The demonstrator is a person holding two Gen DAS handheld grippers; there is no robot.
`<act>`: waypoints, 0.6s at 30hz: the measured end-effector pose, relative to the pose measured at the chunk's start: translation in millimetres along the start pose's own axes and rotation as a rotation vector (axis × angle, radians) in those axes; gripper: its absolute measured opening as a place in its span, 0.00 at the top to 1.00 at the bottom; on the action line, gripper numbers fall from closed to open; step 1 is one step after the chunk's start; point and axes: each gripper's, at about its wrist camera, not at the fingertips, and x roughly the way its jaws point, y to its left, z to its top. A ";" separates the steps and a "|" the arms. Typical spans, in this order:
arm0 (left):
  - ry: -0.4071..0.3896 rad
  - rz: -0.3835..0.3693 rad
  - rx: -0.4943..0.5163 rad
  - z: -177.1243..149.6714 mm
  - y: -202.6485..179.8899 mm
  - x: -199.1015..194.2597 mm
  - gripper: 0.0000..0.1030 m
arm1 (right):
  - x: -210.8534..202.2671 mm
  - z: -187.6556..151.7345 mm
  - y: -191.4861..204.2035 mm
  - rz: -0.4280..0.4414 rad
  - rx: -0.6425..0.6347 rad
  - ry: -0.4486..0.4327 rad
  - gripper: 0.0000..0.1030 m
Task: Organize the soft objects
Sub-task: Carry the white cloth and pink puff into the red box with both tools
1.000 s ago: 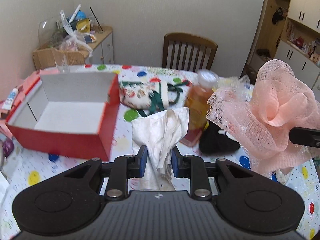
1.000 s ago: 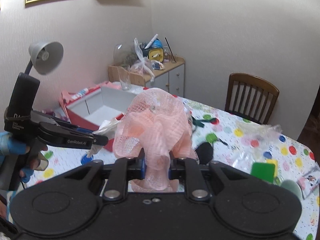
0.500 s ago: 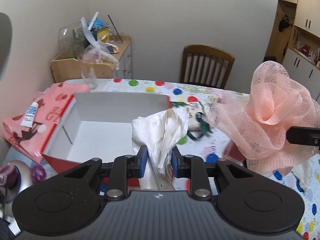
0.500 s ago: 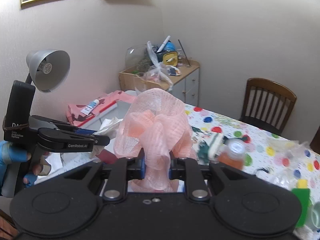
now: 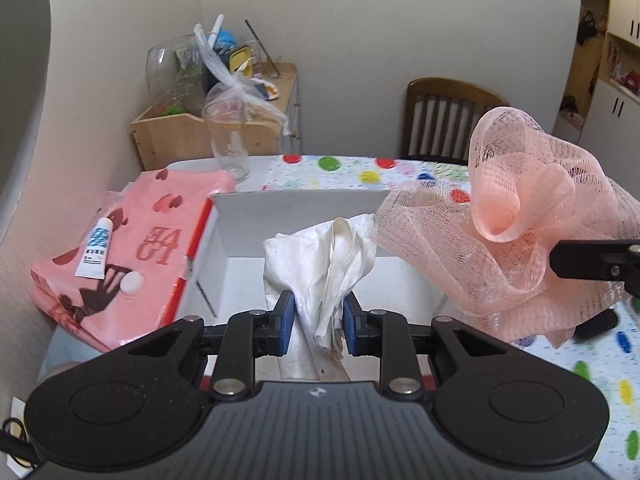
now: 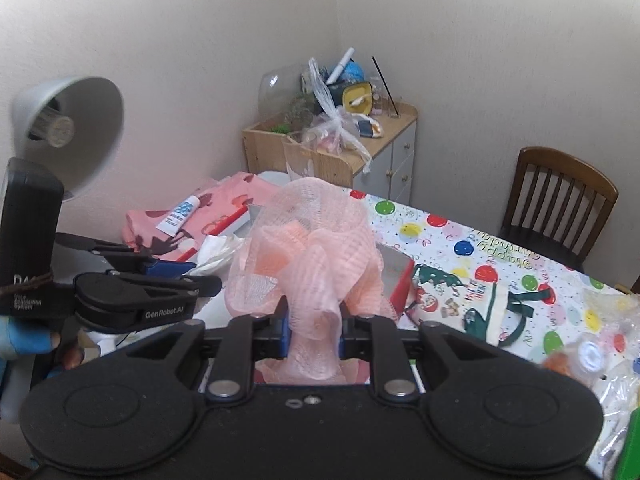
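My left gripper is shut on a crumpled white cloth, held above the open red box with a white inside. To its right, my right gripper is shut on a pink mesh bath puff, which also fills the right of the left wrist view as the pink puff. In the right wrist view the left gripper shows from the side with the white cloth sticking out, a gloved hand on its handle. The red box lies mostly hidden behind the puff.
A pink heart-print bag with a small white tube lies left of the box. A tall glass stands behind it. A grey lamp hangs at left. A printed tote, a bottle and a chair are at right.
Both grippers have swept left across the dotted table with their loads. The red box went from the left of the left wrist view to straight ahead under the cloth.
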 end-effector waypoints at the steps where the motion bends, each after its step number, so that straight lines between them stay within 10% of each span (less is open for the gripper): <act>1: 0.004 0.008 0.003 -0.5 3.1 4.0 0.76 | 8.1 1.6 2.3 -0.007 -0.005 0.009 0.81; 18: 0.145 0.058 -0.045 33.1 41.3 117.7 0.76 | 137.5 1.8 7.1 -0.092 -0.088 0.205 0.78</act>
